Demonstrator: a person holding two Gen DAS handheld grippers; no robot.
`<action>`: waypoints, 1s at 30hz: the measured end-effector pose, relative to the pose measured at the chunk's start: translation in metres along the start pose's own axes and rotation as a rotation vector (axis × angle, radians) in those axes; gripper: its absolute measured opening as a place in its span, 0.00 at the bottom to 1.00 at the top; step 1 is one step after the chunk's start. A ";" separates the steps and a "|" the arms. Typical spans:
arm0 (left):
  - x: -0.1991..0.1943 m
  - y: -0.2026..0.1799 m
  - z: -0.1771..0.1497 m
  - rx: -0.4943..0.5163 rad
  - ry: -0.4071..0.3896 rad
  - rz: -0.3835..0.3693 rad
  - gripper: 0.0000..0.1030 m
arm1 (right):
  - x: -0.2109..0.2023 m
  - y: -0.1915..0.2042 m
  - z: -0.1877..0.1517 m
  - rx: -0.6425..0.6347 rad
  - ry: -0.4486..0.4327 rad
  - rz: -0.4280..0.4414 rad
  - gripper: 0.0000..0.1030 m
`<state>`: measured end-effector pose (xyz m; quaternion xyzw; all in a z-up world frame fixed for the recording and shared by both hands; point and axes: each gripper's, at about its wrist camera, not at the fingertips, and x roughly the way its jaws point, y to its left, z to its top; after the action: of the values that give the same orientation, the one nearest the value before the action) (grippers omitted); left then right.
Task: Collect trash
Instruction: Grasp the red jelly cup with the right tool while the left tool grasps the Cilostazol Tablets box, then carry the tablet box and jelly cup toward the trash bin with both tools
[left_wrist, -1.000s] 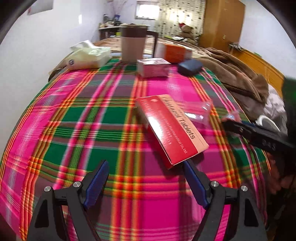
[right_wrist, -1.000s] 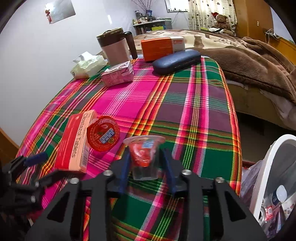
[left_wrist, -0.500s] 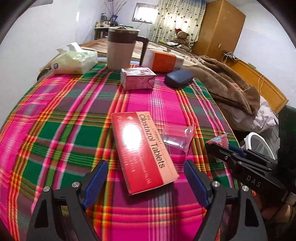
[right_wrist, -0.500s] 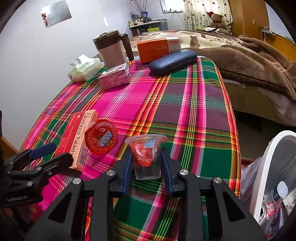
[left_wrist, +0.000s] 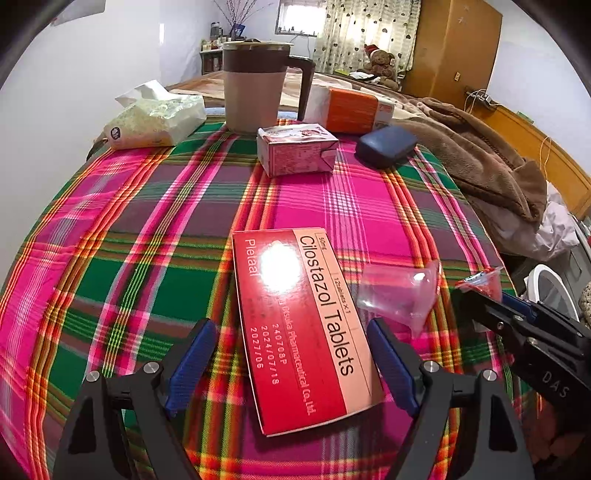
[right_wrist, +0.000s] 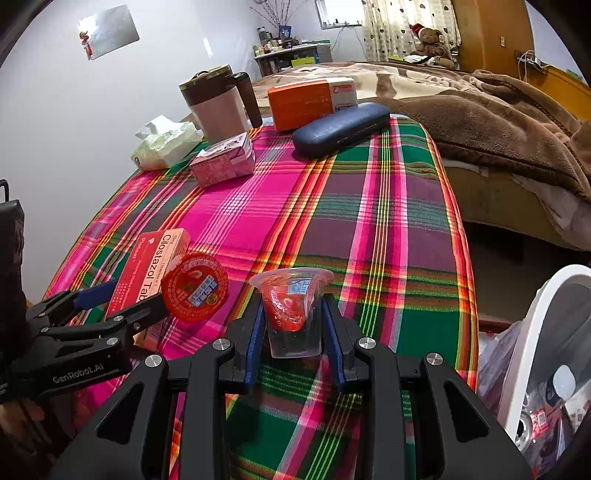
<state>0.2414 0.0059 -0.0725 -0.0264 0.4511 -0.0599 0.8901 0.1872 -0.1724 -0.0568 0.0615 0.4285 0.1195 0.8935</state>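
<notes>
Left gripper (left_wrist: 286, 363) spread wide, straddling near end of tablet box (left_wrist: 301, 325); box long axis runs near-to-far between pads, flat on cloth. Right gripper (right_wrist: 293, 332) pinching jelly cup (right_wrist: 293, 306), bin (right_wrist: 546, 332) right.

Glossy cardboard tablet box (left_wrist: 303, 325), clear plastic cup (right_wrist: 293, 310), woven plaid tablecloth (left_wrist: 147, 229)

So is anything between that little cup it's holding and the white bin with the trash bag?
Nothing visible. The right gripper is clamped on the jelly cup, and the white bin sits just off the table's right edge, with only bare plaid cloth between them.
</notes>
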 end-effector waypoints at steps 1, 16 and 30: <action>0.001 0.001 0.001 -0.001 0.002 0.000 0.81 | 0.001 0.000 0.001 0.002 0.001 0.000 0.30; 0.004 0.006 0.010 -0.011 -0.015 -0.030 0.64 | 0.008 0.000 0.007 0.017 0.001 0.003 0.30; -0.027 0.000 0.006 0.005 -0.075 -0.047 0.64 | -0.011 -0.001 0.007 0.029 -0.054 -0.004 0.30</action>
<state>0.2305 0.0098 -0.0468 -0.0368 0.4163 -0.0810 0.9049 0.1862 -0.1760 -0.0447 0.0770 0.4062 0.1097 0.9039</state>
